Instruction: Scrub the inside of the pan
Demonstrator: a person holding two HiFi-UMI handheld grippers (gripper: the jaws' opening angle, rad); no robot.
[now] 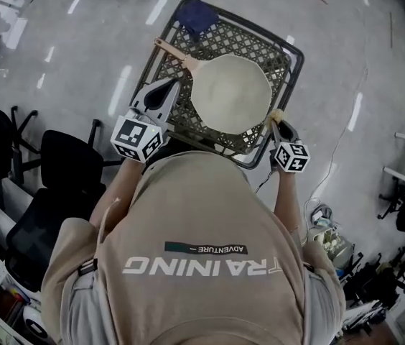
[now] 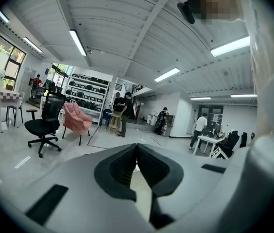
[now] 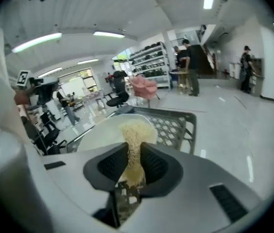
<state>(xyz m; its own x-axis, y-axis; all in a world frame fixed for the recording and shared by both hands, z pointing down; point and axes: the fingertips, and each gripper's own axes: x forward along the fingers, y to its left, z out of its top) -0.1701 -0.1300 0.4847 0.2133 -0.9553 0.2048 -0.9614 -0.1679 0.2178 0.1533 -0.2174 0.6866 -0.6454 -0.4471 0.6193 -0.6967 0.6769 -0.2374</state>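
A cream pan with a light handle lies on a black mesh table. In the head view my left gripper hovers by the pan's left rim, just below the handle. In its own view the left gripper has its tips together, and only a cream sliver shows in the gap behind them. My right gripper is at the pan's near right edge, shut on a yellowish fibre scrubber. In the right gripper view the scrubber sticks out past the jaws, above the pan.
A dark blue cloth lies on the table's far corner. Black office chairs stand to the left of the person. A pink chair, desks and several people are farther off in the room.
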